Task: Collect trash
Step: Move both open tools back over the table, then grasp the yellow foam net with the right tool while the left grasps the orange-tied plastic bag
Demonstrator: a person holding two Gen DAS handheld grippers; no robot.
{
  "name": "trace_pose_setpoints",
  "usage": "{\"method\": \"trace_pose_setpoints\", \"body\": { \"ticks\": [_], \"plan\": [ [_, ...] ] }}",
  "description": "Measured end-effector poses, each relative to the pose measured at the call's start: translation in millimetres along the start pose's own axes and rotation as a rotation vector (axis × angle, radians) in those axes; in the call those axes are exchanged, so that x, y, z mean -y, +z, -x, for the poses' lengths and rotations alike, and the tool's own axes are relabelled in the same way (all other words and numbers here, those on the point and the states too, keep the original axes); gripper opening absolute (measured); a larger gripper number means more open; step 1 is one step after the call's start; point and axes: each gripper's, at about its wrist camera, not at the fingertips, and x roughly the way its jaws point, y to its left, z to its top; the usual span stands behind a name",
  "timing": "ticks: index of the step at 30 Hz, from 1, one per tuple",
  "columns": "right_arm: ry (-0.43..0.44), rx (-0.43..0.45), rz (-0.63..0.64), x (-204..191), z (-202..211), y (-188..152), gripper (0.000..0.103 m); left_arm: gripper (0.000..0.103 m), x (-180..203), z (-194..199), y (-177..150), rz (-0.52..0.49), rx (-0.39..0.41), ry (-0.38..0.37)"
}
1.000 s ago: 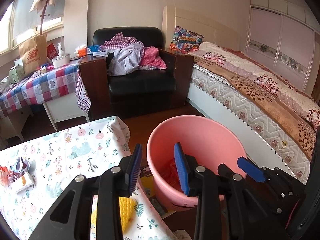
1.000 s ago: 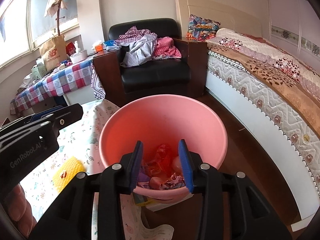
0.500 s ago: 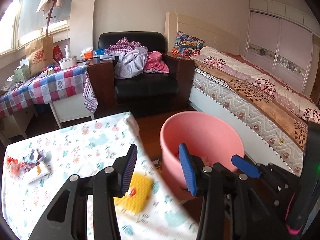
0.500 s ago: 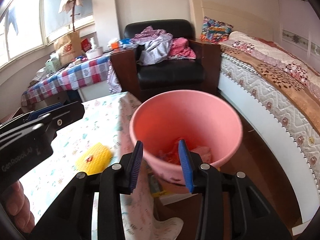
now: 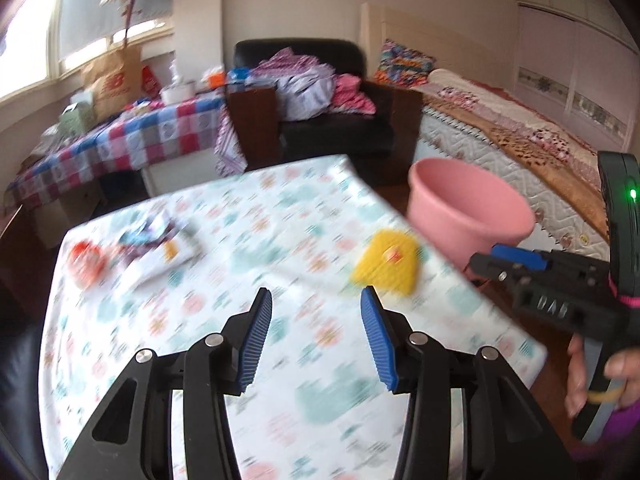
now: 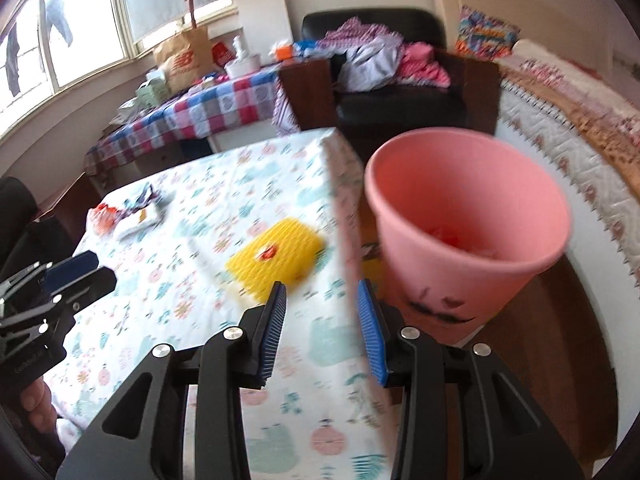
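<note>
Both hand-held grippers have swung away from the bin and back over the tabletop.

A second ago the pink bin (image 6: 468, 236) filled the space ahead of both tools; now it stands off the tabletop's right edge, beside the bed (image 6: 580, 128), with scraps visible inside. The left hand-held gripper (image 5: 316, 330) hangs over the floral tabletop (image 5: 224, 216), jaws apart and holding nothing. The right hand-held gripper (image 6: 322, 328) is likewise spread and empty, over the tabletop's right edge. The yellow mesh wrapper (image 6: 276, 258) lies near that edge, just ahead of the right tool, where it lay before. A cluster of crumpled wrappers (image 5: 132, 248) sits at the far left of the tabletop, blurred in the left view.
</note>
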Motion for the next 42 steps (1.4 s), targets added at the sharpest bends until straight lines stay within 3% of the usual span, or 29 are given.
{"method": "trace_pose_setpoints", "body": {
  "ticks": [3,9,15,24,25,26,30,42],
  "plan": [
    [0.062,-0.048,-0.018,-8,-13,0,0.038,0.045,-31,4,-16,0.038,-0.022,0.017],
    [0.104,-0.128,-0.048,-20,-47,9,0.038,0.045,-87,1,-32,0.105,-0.071,0.093],
    [0.07,-0.152,-0.016,-34,-73,23,0.038,0.045,-133,-3,-26,0.187,-0.081,0.15],
    [0.027,-0.147,0.026,-39,-93,29,0.037,0.046,-201,-11,5,0.308,-0.032,0.265],
    [0.034,-0.148,0.024,-38,-93,30,0.033,0.046,-209,-12,7,0.325,-0.026,0.281],
    [0.042,-0.147,0.023,-38,-93,31,0.021,0.046,-216,-14,8,0.337,-0.022,0.293],
    [0.06,-0.115,0.045,-43,-87,34,0.01,0.046,-246,-25,11,0.394,-0.012,0.337],
    [0.13,-0.074,0.09,-62,-75,41,0.01,0.044,-289,-72,19,0.477,-0.031,0.269]
  ]
}}
